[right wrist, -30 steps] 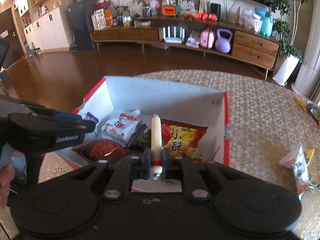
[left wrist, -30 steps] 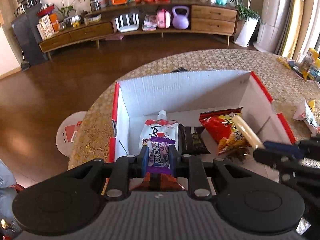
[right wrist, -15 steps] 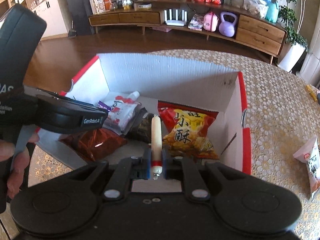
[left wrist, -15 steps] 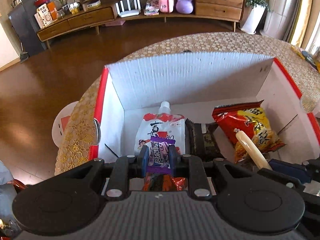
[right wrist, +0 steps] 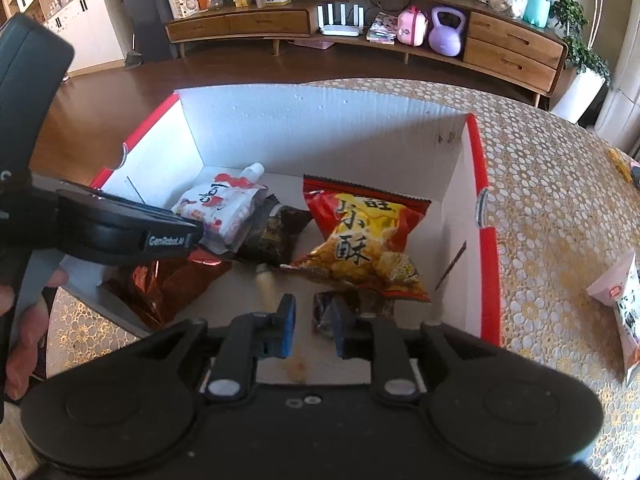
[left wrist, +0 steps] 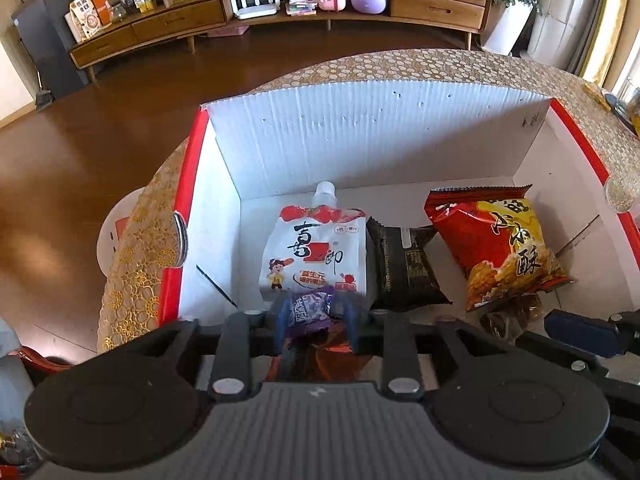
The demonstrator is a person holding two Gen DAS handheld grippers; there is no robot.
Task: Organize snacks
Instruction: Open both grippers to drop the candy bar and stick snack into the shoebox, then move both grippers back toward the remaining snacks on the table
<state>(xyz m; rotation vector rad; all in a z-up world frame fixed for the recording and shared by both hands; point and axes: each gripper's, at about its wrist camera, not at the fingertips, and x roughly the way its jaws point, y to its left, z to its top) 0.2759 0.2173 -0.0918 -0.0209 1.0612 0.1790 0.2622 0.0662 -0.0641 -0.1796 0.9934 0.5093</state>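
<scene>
Wooden flooring and a long low sideboard (right wrist: 360, 24) fill the room behind the round bench (right wrist: 560, 208), whose gold-patterned cloth carries an open white box (left wrist: 360, 136) with red edges. I hold one hand-held gripper in each hand over the box's near side, both angled down into it. My left hand-held gripper (left wrist: 316, 320) is opening its jaws; the small purple packet (left wrist: 308, 308) sits loose between the blue pads, above a dark red foil bag (right wrist: 168, 284) lying on the box floor. My right hand-held gripper (right wrist: 312, 328) is opening too, with nothing pinched between its pads; the pale sausage stick (right wrist: 266, 286) lies blurred on the box floor just beyond the left pad. Deeper in the box lie a white spouted pouch (left wrist: 316, 248), a black wrapper (left wrist: 404, 268) beside it, and a red-and-yellow crisp bag (left wrist: 496, 240) toward the right wall. One white snack packet (right wrist: 618, 308) rests on the cloth well outside the box, near the bench's right edge.
</scene>
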